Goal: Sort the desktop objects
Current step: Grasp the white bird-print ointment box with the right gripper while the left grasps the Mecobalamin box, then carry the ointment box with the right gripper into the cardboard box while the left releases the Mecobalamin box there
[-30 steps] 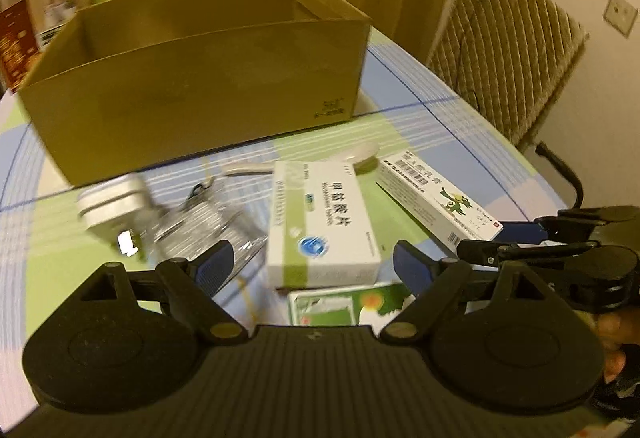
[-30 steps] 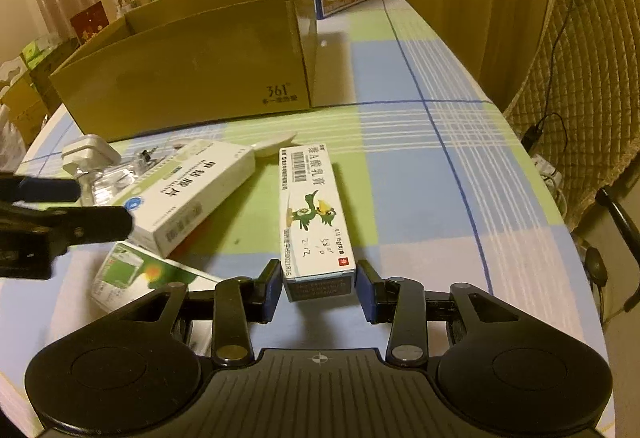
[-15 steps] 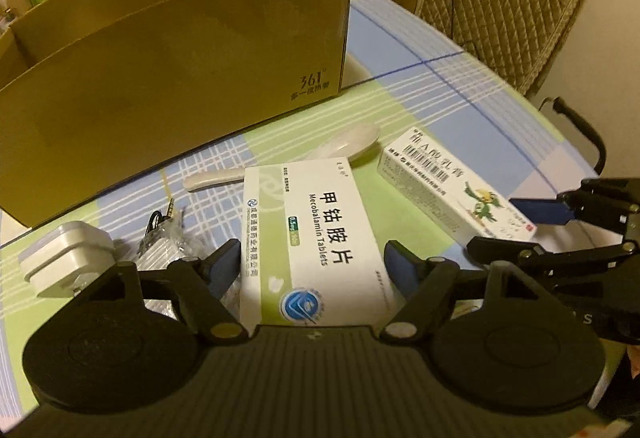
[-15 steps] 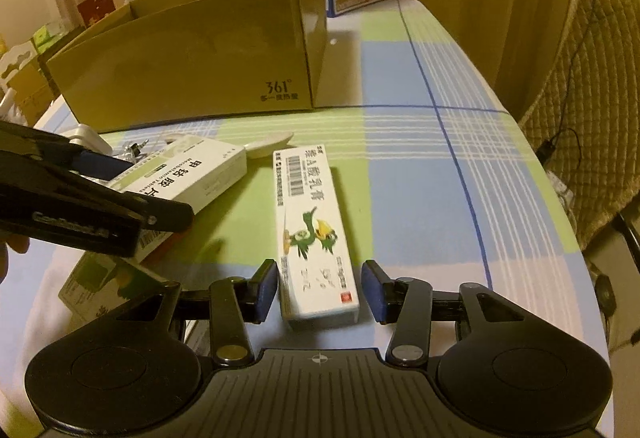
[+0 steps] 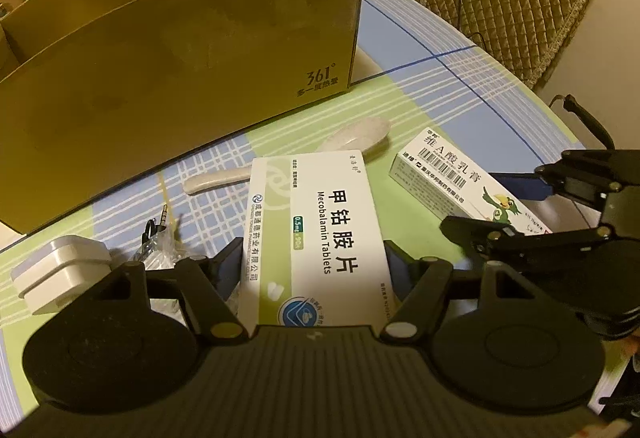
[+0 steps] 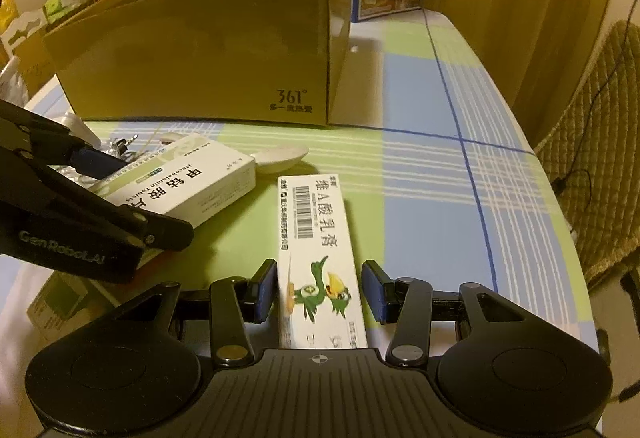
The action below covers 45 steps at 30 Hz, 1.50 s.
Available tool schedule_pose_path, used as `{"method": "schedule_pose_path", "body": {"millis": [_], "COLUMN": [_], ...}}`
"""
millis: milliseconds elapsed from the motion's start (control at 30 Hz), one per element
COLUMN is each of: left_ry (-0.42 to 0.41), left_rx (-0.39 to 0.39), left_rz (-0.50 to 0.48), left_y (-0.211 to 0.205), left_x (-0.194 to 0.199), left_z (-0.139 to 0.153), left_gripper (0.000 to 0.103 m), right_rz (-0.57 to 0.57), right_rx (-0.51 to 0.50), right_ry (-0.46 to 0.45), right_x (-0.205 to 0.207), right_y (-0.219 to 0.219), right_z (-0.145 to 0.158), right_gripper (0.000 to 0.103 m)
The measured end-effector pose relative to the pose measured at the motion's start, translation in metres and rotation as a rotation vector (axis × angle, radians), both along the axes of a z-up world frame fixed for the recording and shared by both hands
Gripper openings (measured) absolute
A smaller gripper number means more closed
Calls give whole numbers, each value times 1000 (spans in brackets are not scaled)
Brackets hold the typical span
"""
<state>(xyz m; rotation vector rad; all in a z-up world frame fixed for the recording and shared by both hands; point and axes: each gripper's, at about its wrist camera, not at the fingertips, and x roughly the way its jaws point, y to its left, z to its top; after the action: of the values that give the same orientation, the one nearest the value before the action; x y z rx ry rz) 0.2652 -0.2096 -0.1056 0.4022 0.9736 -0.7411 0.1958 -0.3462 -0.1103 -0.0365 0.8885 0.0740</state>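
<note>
Straddling tablet box (image 5: 316, 234): left claw (image 5: 316, 270)

Two medicine cartons are lying out: one white-green tablet box (image 5: 316, 234) sitting between the left jaws, one long ointment box (image 6: 320, 258) sitting between the right jaws. One white spoon (image 5: 352, 138) is lying just past both. One white charger plug (image 5: 60, 270) and one clear bag with a cable (image 5: 160, 242) are sitting left of the left jaws. One cardboard box (image 5: 180, 50) is standing well beyond the jaws. One green packet (image 6: 60, 302) is peeking out under the left jaws.
</note>
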Motion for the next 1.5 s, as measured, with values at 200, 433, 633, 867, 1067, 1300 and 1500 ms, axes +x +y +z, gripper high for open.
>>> {"method": "schedule_pose_path", "body": {"millis": [200,433,633,867,1067,1300,1500], "left_ry": [0,-26,-48,-71,-100,-132,-149], "left_rx": [-30,-72,-113,-144,-163,-185,-199], "left_rz": [18,45,79,136,188,230,251], "left_y": [10,24,44,80,109,135,147], "left_x": [-4,-21,-45,-73,-90,-106,-111], "left_z": [9,33,58,83,101,120,130], "left_gripper": [67,67,67,67,67,67,67], "right_rz": [-8,-53,-82,-68,-33,-5,12], "right_rx": [0,25,67,87,81,75,70], "right_ry": [-6,-20,-37,-83,-106,-120,-127], "right_x": [-7,-30,-51,-72,-86,-95,-96], "right_y": [-1,-1,10,33,55,74,85], "right_z": [6,25,52,85,103,118,128], "right_gripper": [36,35,36,36,36,36,36]}}
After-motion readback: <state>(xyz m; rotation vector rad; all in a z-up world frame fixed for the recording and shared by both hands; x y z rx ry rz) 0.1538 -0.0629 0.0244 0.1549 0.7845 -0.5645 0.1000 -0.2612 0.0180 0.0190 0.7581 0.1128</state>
